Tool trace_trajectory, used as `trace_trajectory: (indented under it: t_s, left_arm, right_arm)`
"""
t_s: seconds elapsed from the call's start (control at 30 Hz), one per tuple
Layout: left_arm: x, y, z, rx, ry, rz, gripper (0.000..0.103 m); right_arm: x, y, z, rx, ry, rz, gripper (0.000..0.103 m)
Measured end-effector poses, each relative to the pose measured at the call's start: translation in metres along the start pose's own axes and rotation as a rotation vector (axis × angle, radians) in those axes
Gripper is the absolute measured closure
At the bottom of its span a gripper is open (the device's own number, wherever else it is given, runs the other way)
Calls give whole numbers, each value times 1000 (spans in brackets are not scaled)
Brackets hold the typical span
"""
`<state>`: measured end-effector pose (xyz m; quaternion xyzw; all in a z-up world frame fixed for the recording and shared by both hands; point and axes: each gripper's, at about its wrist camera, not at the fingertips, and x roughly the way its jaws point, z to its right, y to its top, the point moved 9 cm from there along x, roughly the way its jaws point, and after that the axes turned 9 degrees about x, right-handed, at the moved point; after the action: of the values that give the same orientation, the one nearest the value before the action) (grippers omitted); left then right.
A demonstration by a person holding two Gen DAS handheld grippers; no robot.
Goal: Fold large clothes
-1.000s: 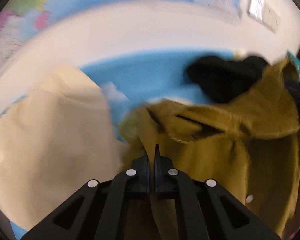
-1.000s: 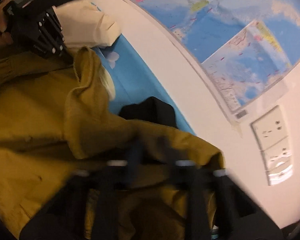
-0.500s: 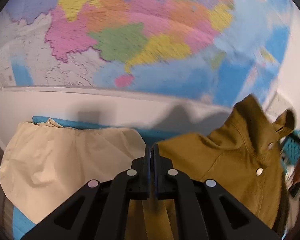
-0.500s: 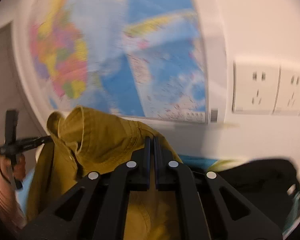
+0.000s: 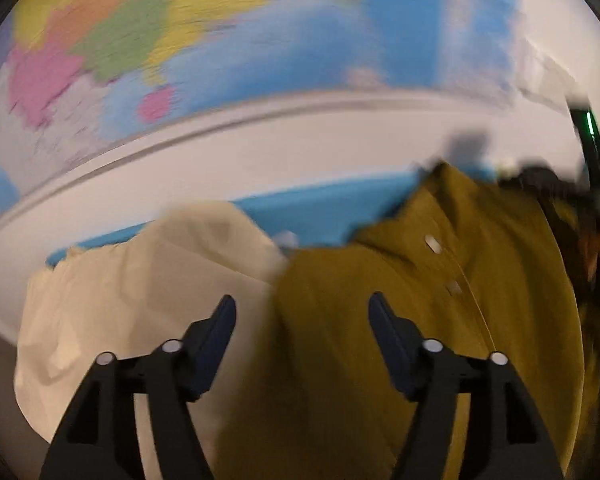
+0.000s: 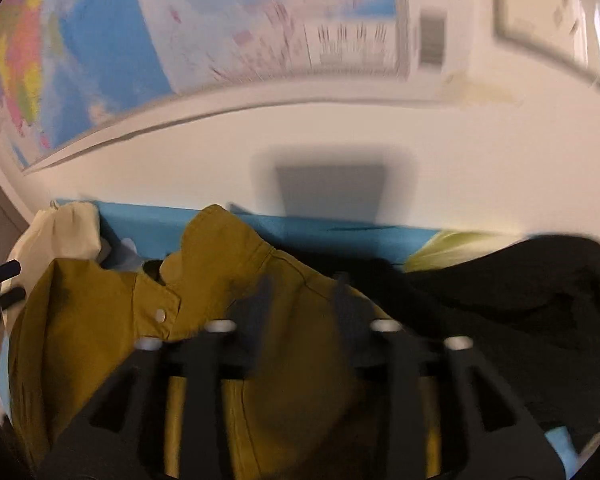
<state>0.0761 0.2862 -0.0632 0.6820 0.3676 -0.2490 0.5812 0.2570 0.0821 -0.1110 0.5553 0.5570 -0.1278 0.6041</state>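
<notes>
A: On the blue surface (image 5: pixel 320 208) below the wall map (image 5: pixel 180 40): mustard jacket (image 5: pixel 380 320), spread flat, snaps up. Cream garment (image 5: pixel 140 280) just beside it on its left edge, touching or overlapping; blur hides which.

B: From the right wrist view, same jacket (image 6: pixel 100 340), collar end toward the wall. Black garment (image 6: pixel 520 300) against its right side, a yellow-green scrap (image 6: pixel 452 248) behind that.

A: Left gripper (image 5: pixel 302 312): jaws wide and opening. Fingers (image 5: pixel 216 332) stand apart above the seam where cream meets mustard. Nothing pinched; cloth lies below the gap, not in it.

B: Right gripper (image 6: pixel 300 300): also opening, fingers (image 6: pixel 260 304) smeared by motion, parted over the jacket's middle. Pads not pressing on fabric as far as the blur allows.

A: Other gripper shows dark at my far right edge, near the jacket's far side.

B: Yours shows at my left edge, beside the cream cloth. Wall sockets (image 6: pixel 560 20) upper right.
</notes>
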Motion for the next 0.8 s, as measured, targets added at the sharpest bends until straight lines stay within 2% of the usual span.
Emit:
trace_trajectory:
  t_s: [0.13,0.23,0.3,0.33,0.37,0.4,0.43,0.47,0.5,0.53,0.6,0.7,0.73,0.8]
  left_arm:
    - [18,-25,22,109,37,-108,32]
    - [31,-39,20,125,82,-153,36]
    - [36,-46,16,115,105,-164,56]
    - [37,-48,15,110,92,-159,60]
    - [36,-49,13,97,80,-147,68]
    - [36,-49,9,76,78,-136,77]
    - [32,-47,7,51,69,-123,81]
    - [28,-45,6,31,60,-109,91]
    - [23,-42,4,12,58,-92,98]
    - [12,-36,0,-8,72,-59,99]
    - [-12,-23,-10,-18,146,1,101]
    - [-36,-12,-26,-81,130,47,101]
    - [-42,-11,-31,-94,123,59,101]
    - [-44,-14,-36,-103,143,57,101]
  right_arm:
    - [-62,-19,11,-75,19,22,29]
    - [-93,-50,39,-92,5,-12,28]
    - [-103,-81,53,-89,-2,-70,27]
    - [-107,-100,62,-87,-10,-106,27]
    - [-110,-117,70,-81,-21,-142,30]
    - [-109,-128,75,-63,-20,-158,58]
    - [-111,-136,80,-34,6,-174,78]
    - [-110,-139,81,-24,19,-183,98]
    - [-119,-135,87,-42,-31,-147,98]
    - [-128,-131,91,-59,-55,-116,99]
    - [-157,-102,93,-56,-76,-18,99]
    - [-207,-47,98,-91,-173,161,100]
    - [-211,-38,102,-98,-210,179,99]
    - [-200,-31,119,-69,-221,137,98]
